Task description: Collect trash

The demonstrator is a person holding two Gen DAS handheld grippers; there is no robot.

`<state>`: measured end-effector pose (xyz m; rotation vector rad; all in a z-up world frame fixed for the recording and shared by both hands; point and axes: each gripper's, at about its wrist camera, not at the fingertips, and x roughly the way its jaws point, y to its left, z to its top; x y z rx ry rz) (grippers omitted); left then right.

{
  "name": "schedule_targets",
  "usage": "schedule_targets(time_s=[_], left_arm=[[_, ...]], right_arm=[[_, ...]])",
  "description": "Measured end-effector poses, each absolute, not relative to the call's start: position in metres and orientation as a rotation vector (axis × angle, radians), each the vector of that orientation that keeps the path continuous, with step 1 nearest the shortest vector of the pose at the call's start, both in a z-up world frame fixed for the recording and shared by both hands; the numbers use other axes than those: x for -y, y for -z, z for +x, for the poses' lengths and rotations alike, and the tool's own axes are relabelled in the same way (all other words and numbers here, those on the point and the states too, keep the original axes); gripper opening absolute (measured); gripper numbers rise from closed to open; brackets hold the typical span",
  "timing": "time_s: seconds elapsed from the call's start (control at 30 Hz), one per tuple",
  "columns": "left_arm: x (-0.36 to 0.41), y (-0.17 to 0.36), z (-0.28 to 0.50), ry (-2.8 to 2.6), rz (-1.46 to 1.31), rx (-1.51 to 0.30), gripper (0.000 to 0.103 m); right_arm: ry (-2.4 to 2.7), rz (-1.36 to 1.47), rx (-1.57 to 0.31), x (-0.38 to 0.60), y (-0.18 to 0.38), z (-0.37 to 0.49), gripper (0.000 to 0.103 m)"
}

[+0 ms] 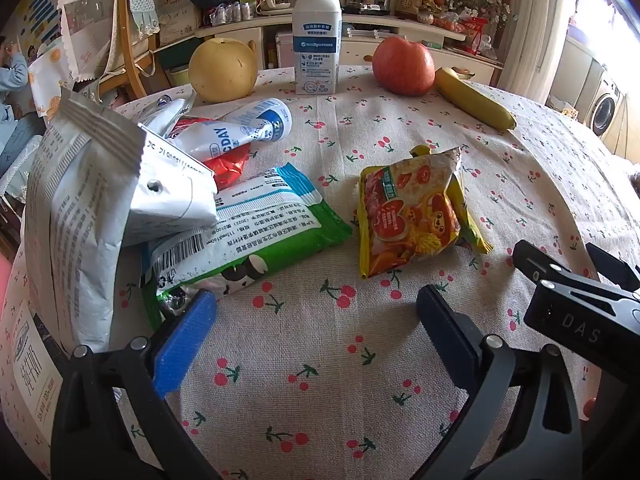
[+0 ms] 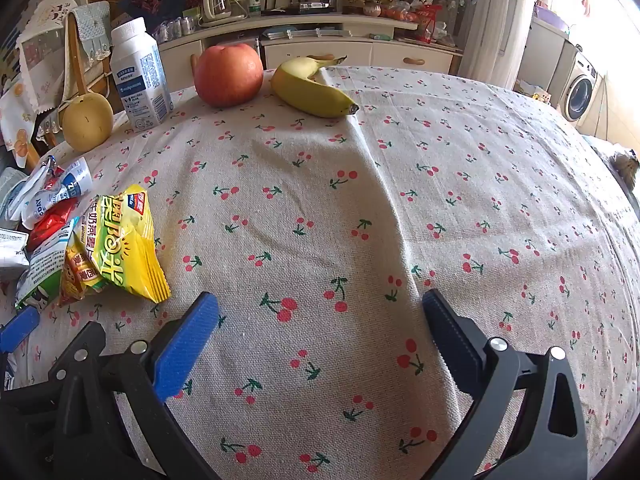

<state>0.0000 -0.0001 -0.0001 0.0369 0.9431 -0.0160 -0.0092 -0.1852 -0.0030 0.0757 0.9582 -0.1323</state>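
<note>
Empty wrappers lie on the cherry-print tablecloth (image 1: 320,360): a yellow-orange snack packet (image 1: 408,216), a green-and-white packet (image 1: 248,232), a white pouch (image 1: 248,128) over a red wrapper (image 1: 228,166), and a large white paper bag (image 1: 92,208) at the left. My left gripper (image 1: 316,312) is open and empty just in front of the packets. My right gripper (image 2: 320,316) is open and empty over bare cloth, with the yellow packet (image 2: 120,240) and the pile to its left. The right gripper's body shows in the left wrist view (image 1: 576,296).
A pear (image 1: 222,70), a white bottle (image 1: 316,36), an apple (image 1: 402,66) and a banana (image 1: 472,100) stand along the table's far edge. A wooden chair (image 1: 128,40) and cabinets are behind. A washing machine (image 2: 580,88) is at the far right.
</note>
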Motion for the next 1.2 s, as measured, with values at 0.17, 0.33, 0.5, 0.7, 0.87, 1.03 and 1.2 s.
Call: schedule_targets(time_s=[0.17, 0.33, 0.5, 0.7, 0.87, 1.03, 1.2], left_arm=[[-0.001, 0.000, 0.001, 0.018, 0.032, -0.945, 0.100], [0.000, 0.000, 0.000, 0.017, 0.035, -0.941, 0.100], [0.000, 0.000, 0.000, 0.017, 0.037, -0.941, 0.100], [0.001, -0.007, -0.016, 0.037, 0.041, -0.945, 0.100], [-0.010, -0.035, -0.058, 0.033, 0.078, -0.854, 0.100], [-0.031, -0.083, -0.104, -0.005, 0.098, -0.738, 0.100], [-0.050, -0.131, -0.141, -0.038, 0.114, -0.635, 0.100]], right_arm=[[0.133, 0.074, -0.959, 0.185, 0.003, -0.010, 0.100], [0.133, 0.077, -0.959, 0.185, 0.002, -0.010, 0.100], [0.125, 0.073, -0.964, 0.186, 0.002, -0.011, 0.100], [0.136, 0.043, -0.925, 0.178, -0.009, -0.038, 0.099], [0.109, 0.058, -0.820, 0.181, -0.042, -0.077, 0.099], [0.065, 0.072, -0.680, 0.175, -0.088, -0.112, 0.099], [0.037, 0.055, -0.516, 0.166, -0.142, -0.152, 0.099]])
